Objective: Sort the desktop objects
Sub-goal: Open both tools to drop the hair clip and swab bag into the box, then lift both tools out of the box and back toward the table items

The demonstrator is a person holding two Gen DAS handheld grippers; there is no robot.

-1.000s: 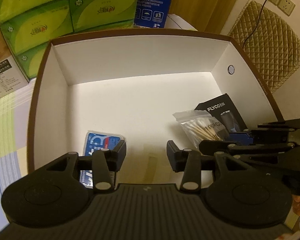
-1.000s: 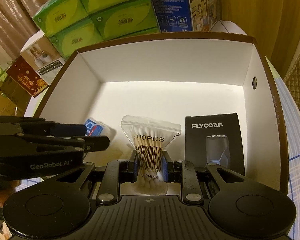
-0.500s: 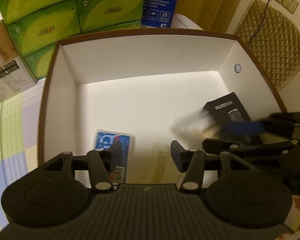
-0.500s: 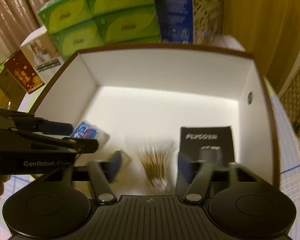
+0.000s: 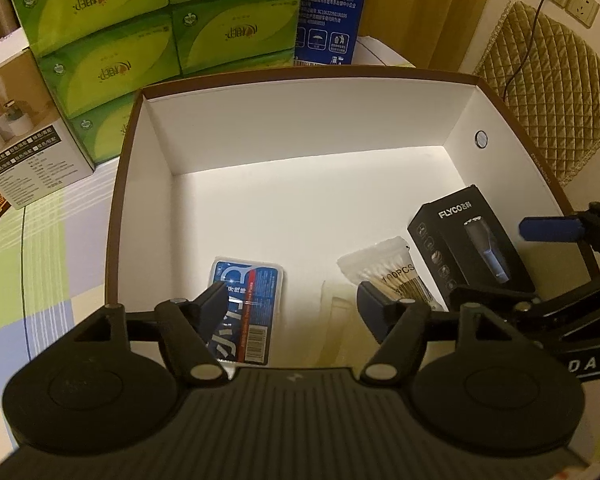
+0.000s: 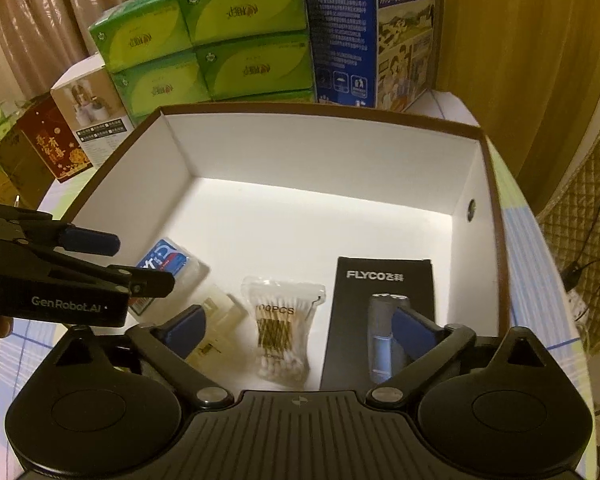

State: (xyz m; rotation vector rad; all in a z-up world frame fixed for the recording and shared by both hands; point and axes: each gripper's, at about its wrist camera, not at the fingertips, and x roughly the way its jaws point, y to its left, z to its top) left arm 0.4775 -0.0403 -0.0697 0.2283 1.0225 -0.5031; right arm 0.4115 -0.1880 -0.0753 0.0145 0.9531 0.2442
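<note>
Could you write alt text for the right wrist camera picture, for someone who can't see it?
An open white-lined box holds a bag of cotton swabs, a black FLYCO shaver box, a blue packet and a pale clear item. The right gripper hangs open above the swabs; the left gripper reaches in from the left.

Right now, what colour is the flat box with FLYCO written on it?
The flat FLYCO box is black with white lettering, clearest in the right wrist view.
</note>
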